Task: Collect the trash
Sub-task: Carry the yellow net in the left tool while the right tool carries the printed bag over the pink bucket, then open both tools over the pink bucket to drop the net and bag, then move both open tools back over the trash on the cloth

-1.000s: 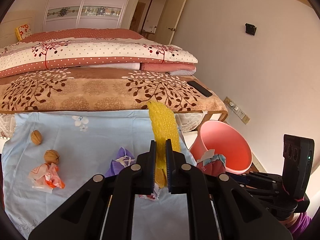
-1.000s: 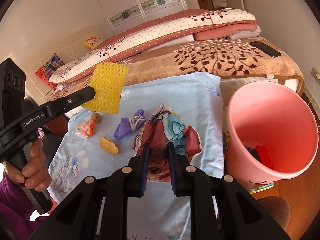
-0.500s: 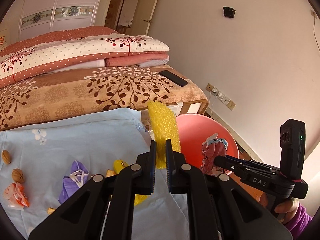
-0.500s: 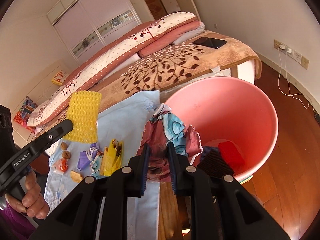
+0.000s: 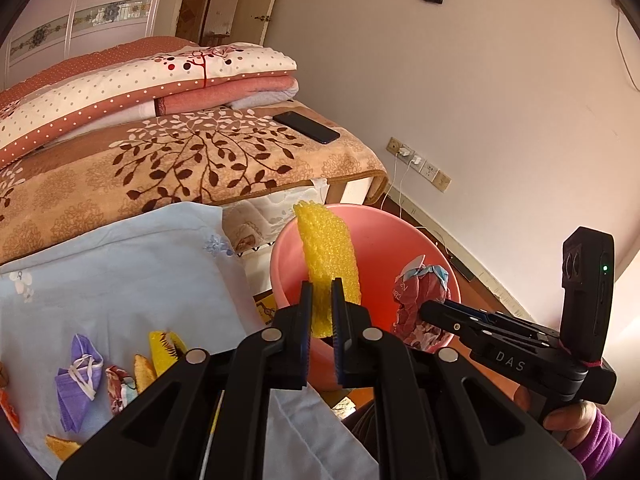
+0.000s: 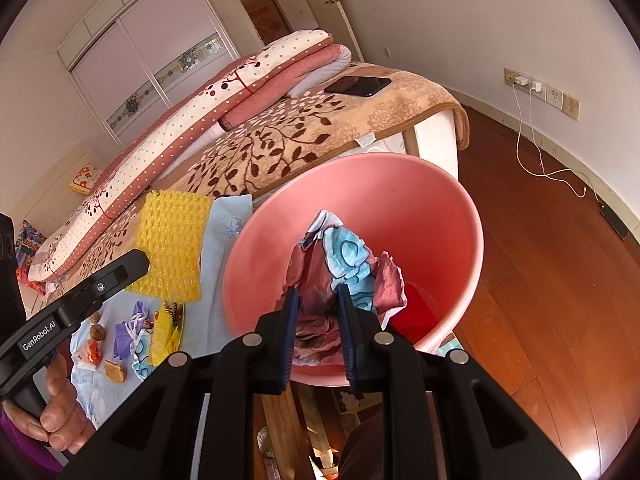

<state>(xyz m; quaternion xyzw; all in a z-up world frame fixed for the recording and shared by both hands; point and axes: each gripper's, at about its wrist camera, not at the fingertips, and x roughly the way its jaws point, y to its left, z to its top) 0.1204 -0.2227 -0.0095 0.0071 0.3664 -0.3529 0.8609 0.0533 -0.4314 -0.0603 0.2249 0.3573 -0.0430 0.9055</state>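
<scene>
Both hands have swung from over the surface [image 5: 120, 264] to the pink bin [image 6: 460, 216], the left gripper [image 5: 321, 312] clamping yellow foam [image 5: 328, 256] and the right gripper [image 6: 317, 312] a crumpled wrapper [image 6: 344, 256], ready to drop.

Black tool [image 5: 322, 316] with silver screws, blue pads, purple sleeve [image 5: 600, 436]
</scene>
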